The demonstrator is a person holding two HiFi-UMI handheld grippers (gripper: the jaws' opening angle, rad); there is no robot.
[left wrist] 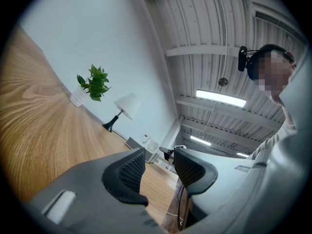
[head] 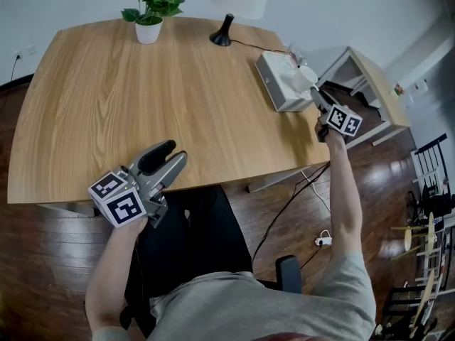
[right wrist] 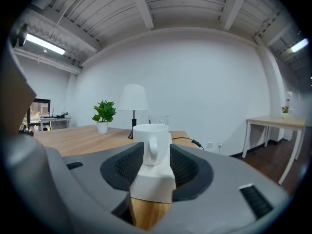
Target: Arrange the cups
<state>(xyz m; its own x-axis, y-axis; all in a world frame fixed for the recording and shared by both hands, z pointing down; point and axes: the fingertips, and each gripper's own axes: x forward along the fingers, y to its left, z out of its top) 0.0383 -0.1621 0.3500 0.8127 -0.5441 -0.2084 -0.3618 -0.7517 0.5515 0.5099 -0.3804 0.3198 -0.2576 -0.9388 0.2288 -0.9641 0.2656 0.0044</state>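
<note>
Two cups counted: one white mug standing on the single white tray at the desk's right edge, and one clear glass behind it. Only the right gripper view separates them. The right claw is open, straddling the tray's near end. The left claw is open and empty.

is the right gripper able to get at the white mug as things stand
Probably yes: the right gripper faces the white mug head-on, jaws apart to either side, with only the white tray under it between them.
</note>
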